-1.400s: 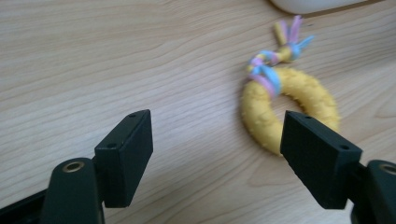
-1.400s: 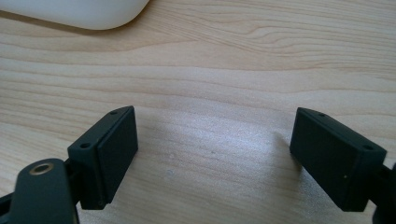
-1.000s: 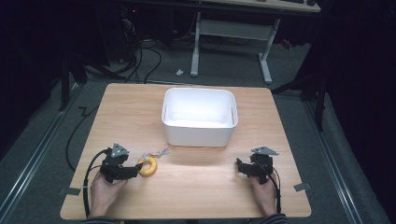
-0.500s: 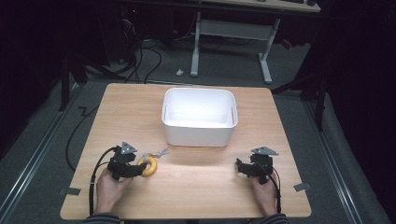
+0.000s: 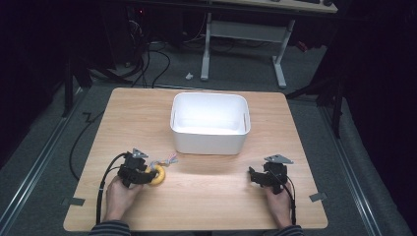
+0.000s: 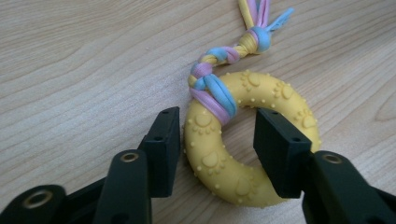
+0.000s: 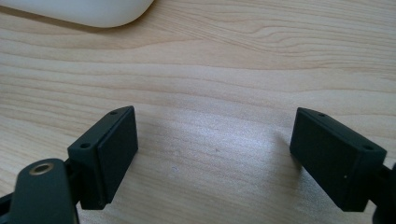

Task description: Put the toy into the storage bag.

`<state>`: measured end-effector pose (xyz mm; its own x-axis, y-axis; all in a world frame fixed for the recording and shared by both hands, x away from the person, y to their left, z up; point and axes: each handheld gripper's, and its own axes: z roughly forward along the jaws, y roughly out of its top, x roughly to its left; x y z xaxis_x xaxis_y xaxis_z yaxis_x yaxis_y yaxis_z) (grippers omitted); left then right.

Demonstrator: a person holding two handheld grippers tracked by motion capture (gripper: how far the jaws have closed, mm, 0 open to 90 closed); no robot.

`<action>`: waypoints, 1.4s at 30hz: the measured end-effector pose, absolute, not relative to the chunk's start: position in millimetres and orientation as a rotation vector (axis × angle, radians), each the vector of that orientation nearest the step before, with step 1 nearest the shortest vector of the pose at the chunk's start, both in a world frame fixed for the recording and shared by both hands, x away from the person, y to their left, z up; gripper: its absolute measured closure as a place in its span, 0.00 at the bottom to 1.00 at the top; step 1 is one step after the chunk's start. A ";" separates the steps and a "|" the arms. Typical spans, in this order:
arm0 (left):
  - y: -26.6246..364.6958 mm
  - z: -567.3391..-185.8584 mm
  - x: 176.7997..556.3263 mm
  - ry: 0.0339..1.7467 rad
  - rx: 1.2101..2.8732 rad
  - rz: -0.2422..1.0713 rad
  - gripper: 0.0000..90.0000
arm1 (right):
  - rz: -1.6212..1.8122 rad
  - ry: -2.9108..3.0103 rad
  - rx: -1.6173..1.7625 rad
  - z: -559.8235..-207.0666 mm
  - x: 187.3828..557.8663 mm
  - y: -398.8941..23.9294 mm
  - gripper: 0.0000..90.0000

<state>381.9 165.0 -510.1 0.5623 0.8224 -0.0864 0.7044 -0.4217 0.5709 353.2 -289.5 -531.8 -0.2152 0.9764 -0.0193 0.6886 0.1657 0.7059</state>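
left gripper (image 6: 217, 135) has its two black jaws partly spread, set astride one side of a yellow ring toy (image 6: 243, 140): one jaw stands outside the ring and the other sits over its centre hole, with the ring's near band between them. small gaps show on both sides, so the jaws look close to the rubber but not clamped on it. a braided cord (image 6: 219, 88) of pink, blue and yellow is looped round the ring just ahead of the jaws and trails away beyond them. the ring lies flat on the wooden table (image 6: 84, 60).

in the high view the left gripper (image 5: 142, 173) sits at the near left part of the table (image 5: 206, 196), the ring toy (image 5: 158, 175) at its tip and the cord (image 5: 164, 160) running forward toward a white tub (image 5: 209, 123). the tub stands ahead and to the right of it, apart from the toy.

right gripper (image 7: 215, 149) has its jaws spread wide with bare wood between them and holds nothing; a corner of the white tub (image 7: 84, 11) shows ahead on its left. in the high view the right gripper (image 5: 255, 178) rests near the table's near right part, with open wood between it and the left one, and the table's right edge not far off.
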 end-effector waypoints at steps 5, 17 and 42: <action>162.8 -511.7 381.3 1.223 2.257 0.322 0.67 | 0.798 1.975 1.569 -531.9 353.0 -289.3 0.17; 164.9 -511.9 378.6 1.234 2.229 0.320 0.71 | 0.796 1.976 1.565 -531.9 352.6 -289.1 0.17; 171.5 -495.0 373.6 1.276 2.069 0.267 0.74 | 0.801 1.986 1.559 -531.9 351.7 -287.8 0.17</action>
